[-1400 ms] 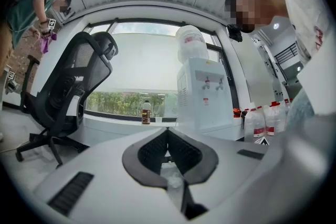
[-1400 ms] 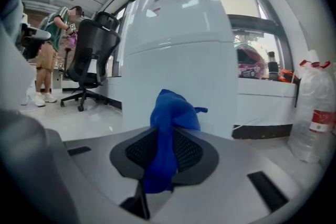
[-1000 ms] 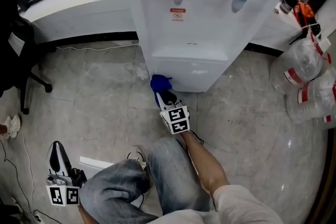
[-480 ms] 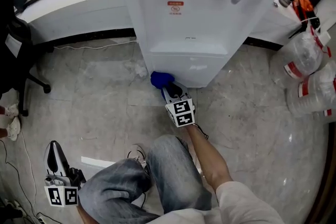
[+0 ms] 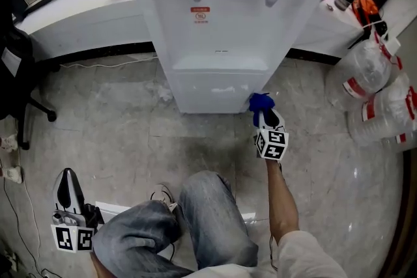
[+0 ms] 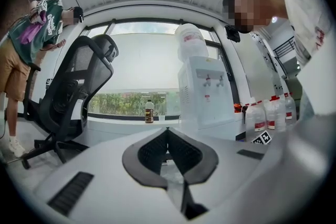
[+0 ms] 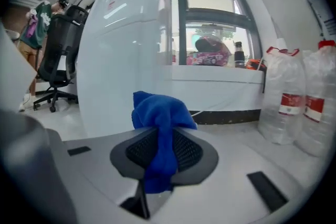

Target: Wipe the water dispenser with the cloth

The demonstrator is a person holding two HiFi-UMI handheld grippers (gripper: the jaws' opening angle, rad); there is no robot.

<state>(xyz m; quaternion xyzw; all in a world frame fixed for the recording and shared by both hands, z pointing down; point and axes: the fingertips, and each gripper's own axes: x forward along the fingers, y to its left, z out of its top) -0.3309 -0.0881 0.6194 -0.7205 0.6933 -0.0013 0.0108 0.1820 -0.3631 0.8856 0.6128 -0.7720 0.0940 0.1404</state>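
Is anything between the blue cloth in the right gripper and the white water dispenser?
Nothing visible. The right gripper holds the crumpled blue cloth at the lower right corner of the white water dispenser.

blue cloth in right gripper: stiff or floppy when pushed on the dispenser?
Likely floppy: the cloth bunches and droops over the right gripper. Probably light, held by one pinched fold. It should squash against the water dispenser.
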